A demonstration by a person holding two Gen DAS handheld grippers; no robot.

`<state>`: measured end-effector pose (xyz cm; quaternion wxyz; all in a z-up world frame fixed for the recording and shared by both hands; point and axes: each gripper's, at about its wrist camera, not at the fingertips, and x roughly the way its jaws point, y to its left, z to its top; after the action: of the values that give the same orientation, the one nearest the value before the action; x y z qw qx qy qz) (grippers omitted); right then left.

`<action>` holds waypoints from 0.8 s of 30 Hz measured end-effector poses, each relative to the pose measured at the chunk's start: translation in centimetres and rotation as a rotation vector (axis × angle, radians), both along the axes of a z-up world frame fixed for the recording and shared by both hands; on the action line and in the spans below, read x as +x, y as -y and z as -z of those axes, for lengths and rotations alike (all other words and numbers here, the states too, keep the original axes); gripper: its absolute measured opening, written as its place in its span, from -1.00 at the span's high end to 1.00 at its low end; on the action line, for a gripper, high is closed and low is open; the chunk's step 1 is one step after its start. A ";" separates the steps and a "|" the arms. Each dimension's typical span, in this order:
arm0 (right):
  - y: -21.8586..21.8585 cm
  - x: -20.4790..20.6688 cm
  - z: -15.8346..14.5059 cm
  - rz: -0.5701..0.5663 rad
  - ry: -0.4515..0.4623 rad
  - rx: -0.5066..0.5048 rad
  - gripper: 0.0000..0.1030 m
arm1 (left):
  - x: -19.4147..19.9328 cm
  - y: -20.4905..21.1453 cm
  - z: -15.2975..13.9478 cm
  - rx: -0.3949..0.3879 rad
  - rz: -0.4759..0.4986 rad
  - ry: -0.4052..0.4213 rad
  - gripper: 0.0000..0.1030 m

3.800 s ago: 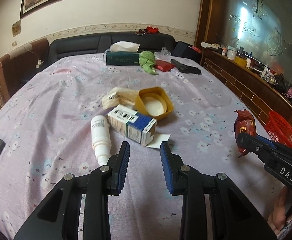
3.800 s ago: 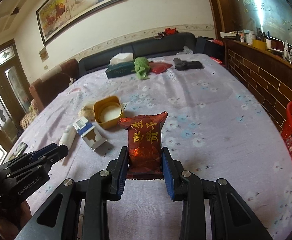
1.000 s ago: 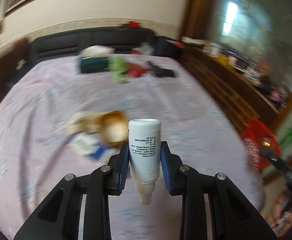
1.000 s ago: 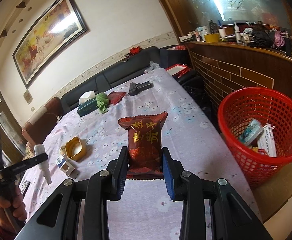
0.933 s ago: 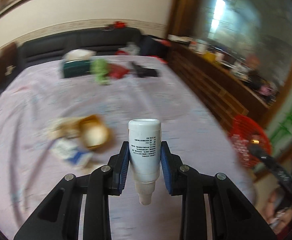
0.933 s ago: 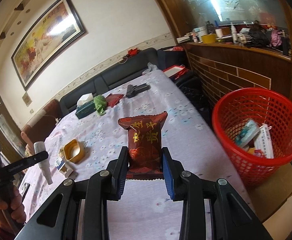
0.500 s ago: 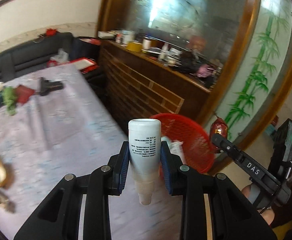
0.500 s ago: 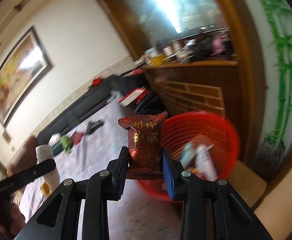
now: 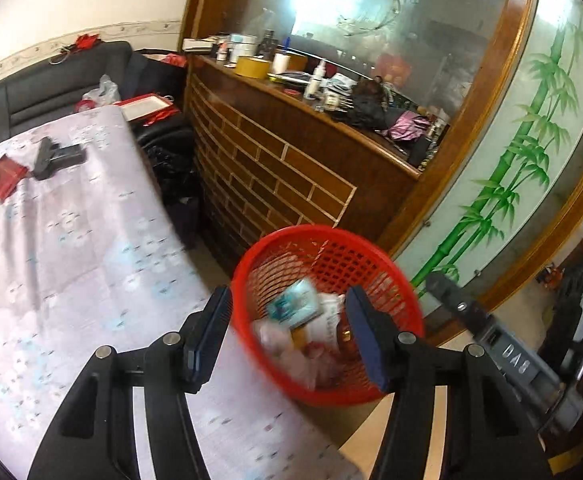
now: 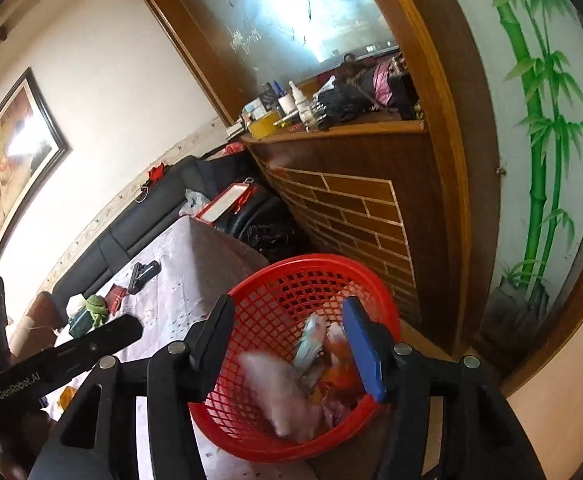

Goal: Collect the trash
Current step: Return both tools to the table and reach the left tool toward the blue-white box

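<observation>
The red basket (image 9: 327,316) stands on the floor just off the bench (image 9: 71,248) edge, directly below and ahead of both your tongs. Left tongs (image 9: 287,338) and right tongs (image 10: 287,346) have just been opening; nothing sits between either pair. A blurred white bottle (image 10: 279,392) lies in the basket, long axis tilted.

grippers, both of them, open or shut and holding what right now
Left gripper: open, jaws have just been opening, nothing between them, red basket beyond.
Right gripper: open, jaws have just been opening, nothing held, above the same basket.
</observation>
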<state>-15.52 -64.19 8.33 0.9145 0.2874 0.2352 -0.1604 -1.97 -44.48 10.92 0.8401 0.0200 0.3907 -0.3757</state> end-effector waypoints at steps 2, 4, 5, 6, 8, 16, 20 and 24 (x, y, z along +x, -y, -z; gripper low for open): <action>-0.2 -0.4 0.2 -0.002 0.008 0.005 -0.19 | -0.5 -2.0 0.1 0.019 -0.028 0.021 -0.15; -0.9 -0.4 0.3 -0.029 0.018 0.020 -0.19 | -0.9 -3.8 0.2 0.033 -0.056 0.034 -0.23; -1.8 -0.3 0.3 -0.048 0.017 0.016 -0.19 | -1.2 -5.2 0.3 0.038 -0.077 0.041 -0.25; -2.1 -0.1 0.3 -0.060 0.016 0.014 -0.19 | -1.4 -6.3 0.4 0.041 -0.088 0.043 -0.25; -4.1 0.4 0.4 -0.109 0.014 0.014 -0.19 | -2.1 -8.7 0.7 0.056 -0.114 0.053 -0.25; -14.5 4.1 1.7 -0.339 -0.071 -0.038 -0.19 | -3.2 -19.6 2.6 0.093 -0.256 0.042 -0.26; -19.6 5.5 1.9 -0.438 -0.092 -0.082 -0.22 | -2.7 -25.6 3.4 0.084 -0.368 0.002 -0.26; -23.8 6.5 1.7 -0.513 -0.094 -0.112 -0.25 | -1.5 -32.5 4.3 0.065 -0.528 -0.058 -0.26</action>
<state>-9.05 -40.39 6.64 0.9277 0.1598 0.3334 0.0507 -3.49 -12.02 6.65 0.8963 -0.0665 0.4183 -0.1312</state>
